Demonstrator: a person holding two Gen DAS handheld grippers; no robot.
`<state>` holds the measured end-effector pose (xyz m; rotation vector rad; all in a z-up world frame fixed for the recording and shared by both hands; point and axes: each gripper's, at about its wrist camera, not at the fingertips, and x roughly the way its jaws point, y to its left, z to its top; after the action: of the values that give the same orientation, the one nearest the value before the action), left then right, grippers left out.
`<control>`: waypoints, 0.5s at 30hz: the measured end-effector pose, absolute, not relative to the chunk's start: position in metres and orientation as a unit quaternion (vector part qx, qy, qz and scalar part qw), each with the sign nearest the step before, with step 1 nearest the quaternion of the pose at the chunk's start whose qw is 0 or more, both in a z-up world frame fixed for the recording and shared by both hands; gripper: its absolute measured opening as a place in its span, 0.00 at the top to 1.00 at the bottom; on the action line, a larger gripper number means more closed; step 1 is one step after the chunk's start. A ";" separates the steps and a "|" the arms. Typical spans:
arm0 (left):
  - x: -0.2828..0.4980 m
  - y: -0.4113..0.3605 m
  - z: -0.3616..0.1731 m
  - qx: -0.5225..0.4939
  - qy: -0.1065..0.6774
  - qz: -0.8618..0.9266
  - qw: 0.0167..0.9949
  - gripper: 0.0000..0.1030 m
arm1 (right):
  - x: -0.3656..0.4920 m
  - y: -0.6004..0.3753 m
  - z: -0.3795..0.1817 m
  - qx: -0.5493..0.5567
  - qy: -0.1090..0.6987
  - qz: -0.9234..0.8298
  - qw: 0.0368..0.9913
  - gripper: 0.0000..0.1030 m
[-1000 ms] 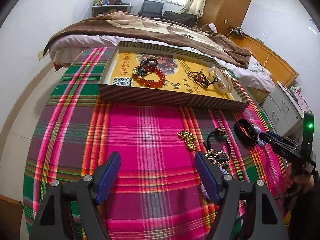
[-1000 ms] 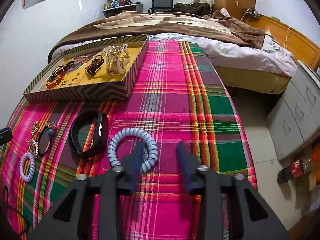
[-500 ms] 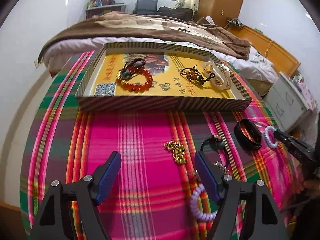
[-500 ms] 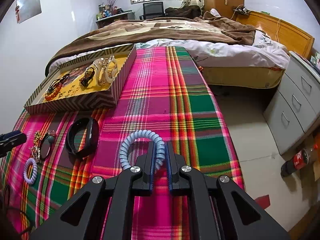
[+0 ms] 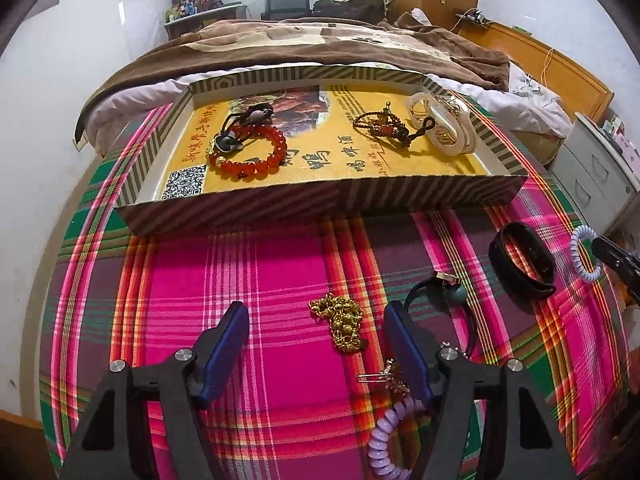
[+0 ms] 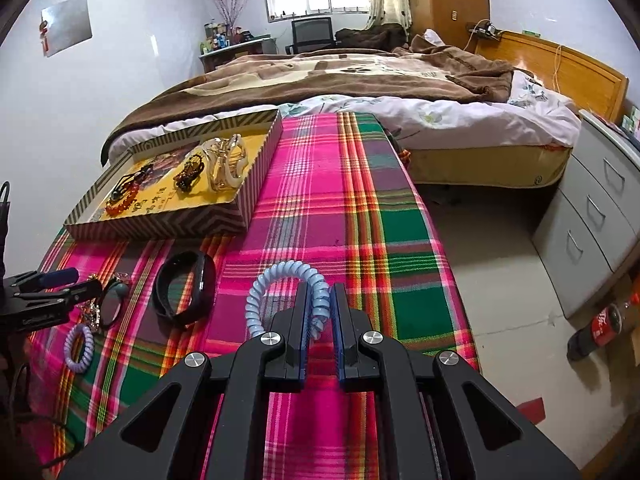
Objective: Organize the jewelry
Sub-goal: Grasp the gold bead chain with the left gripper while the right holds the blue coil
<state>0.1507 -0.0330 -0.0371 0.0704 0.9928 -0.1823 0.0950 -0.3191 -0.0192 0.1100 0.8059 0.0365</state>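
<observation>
Surface: plaid tablecloth (image 5: 260,272) – striped tray (image 5: 280,208) at its far edge.
Room: bed (image 6: 360,80) beyond.
Left gripper (image 5: 318,326): wide apart.
Right gripper (image 6: 320,304): clamping blue coil band (image 6: 280,280).

The left gripper (image 5: 316,334) hides part of the lilac coil tie (image 5: 390,440) (lower loop cropped).

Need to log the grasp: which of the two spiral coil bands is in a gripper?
The pale blue coil band, clamped by the right gripper; the lilac one lies loose on the cloth.
</observation>
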 end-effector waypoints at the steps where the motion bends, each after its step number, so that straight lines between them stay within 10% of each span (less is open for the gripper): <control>1: 0.151 -0.032 -0.037 0.033 0.475 -0.086 0.875 0.33 | 0.095 -0.319 -0.019 0.054 0.391 0.018 0.918 0.90; 15: 0.143 -0.039 -0.035 0.055 0.460 -0.091 0.881 0.80 | 0.095 -0.314 -0.018 0.054 0.391 0.022 0.919 0.90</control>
<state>0.1429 -0.0395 -0.0350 0.1139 0.9592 -0.1905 0.0946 -0.3141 -0.0180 0.1112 0.8031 0.0443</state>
